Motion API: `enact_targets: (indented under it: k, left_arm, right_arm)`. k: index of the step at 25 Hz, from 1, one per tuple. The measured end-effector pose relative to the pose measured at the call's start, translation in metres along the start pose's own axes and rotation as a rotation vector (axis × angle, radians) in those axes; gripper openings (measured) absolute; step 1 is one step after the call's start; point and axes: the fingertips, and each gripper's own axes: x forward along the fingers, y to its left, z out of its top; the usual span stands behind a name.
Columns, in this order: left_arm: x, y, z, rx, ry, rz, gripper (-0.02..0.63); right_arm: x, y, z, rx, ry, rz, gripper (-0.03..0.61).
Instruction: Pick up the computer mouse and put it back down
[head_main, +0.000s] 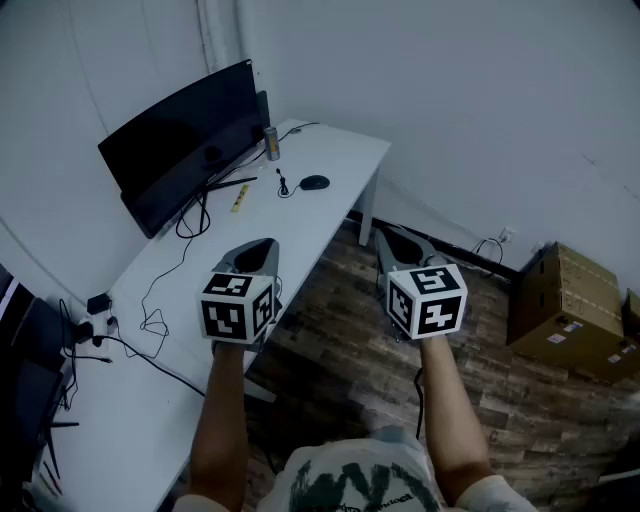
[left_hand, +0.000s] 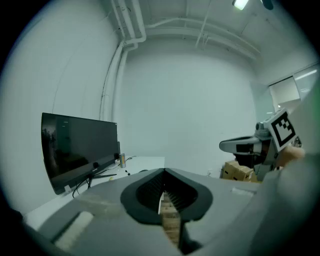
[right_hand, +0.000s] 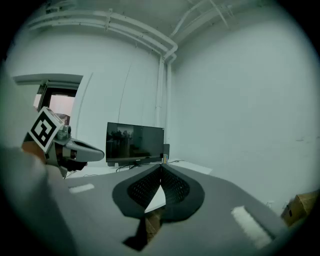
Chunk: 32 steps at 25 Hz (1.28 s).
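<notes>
The black computer mouse (head_main: 314, 182) lies on the white desk (head_main: 340, 150) near its far end, with its cable curling to the left. Both grippers hang in the air short of the desk's near edge, well away from the mouse. My left gripper (head_main: 268, 243) is over the desk edge, its jaws (left_hand: 163, 171) meeting at the tips with nothing between them. My right gripper (head_main: 383, 234) is over the wooden floor beside the desk, its jaws (right_hand: 161, 166) also together and empty. Each gripper points roughly level toward the far wall.
A dark curved monitor (head_main: 185, 145) stands at the desk's left side, with a can (head_main: 271, 143) by it and a yellow strip (head_main: 240, 198) in front. Cables and a power strip (head_main: 95, 320) lie on the near desk. Cardboard boxes (head_main: 570, 310) sit on the floor at right.
</notes>
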Motion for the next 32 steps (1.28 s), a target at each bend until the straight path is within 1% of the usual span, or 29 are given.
enact_targets:
  k: [3,6,9,12,14,17,21,24,28,32]
  left_arm:
    - [-0.001,0.005,0.005,0.007,-0.029,0.018,0.0]
    - [0.0,0.008,0.012,0.025,-0.06,0.034,0.0]
    - [0.005,0.006,0.013,0.034,-0.064,0.019,0.0]
    - [0.012,0.002,0.01,0.025,-0.056,-0.007,0.0]
    - [0.017,0.0,0.01,0.019,-0.057,-0.018,0.0]
    - [0.024,-0.002,0.015,0.01,-0.07,-0.023,0.003]
    - [0.043,-0.005,0.014,-0.018,-0.046,-0.032,0.006]
    - [0.062,-0.008,0.014,-0.014,-0.026,-0.028,0.006]
    - [0.093,-0.006,0.017,-0.011,-0.003,0.012,0.006]
    - [0.127,-0.002,0.024,-0.026,0.008,0.068,0.006]
  right_arm:
    - [0.003,0.002,0.001,0.014,-0.005,-0.008,0.005]
    - [0.005,0.002,0.0,0.013,0.016,-0.005,0.014]
    - [0.007,0.002,-0.001,-0.035,0.045,-0.013,0.038]
    - [0.011,0.002,-0.003,-0.066,0.061,-0.005,0.045]
    - [0.015,0.001,-0.004,-0.074,0.066,0.007,0.076]
    - [0.021,-0.004,-0.002,-0.058,0.058,0.027,0.103]
    - [0.031,-0.02,0.002,-0.05,0.028,0.057,0.118]
    - [0.041,-0.037,0.001,-0.025,0.012,0.076,0.143]
    - [0.065,-0.067,0.002,-0.029,0.001,0.093,0.208]
    - [0.095,-0.098,0.002,-0.039,0.011,0.136,0.245]
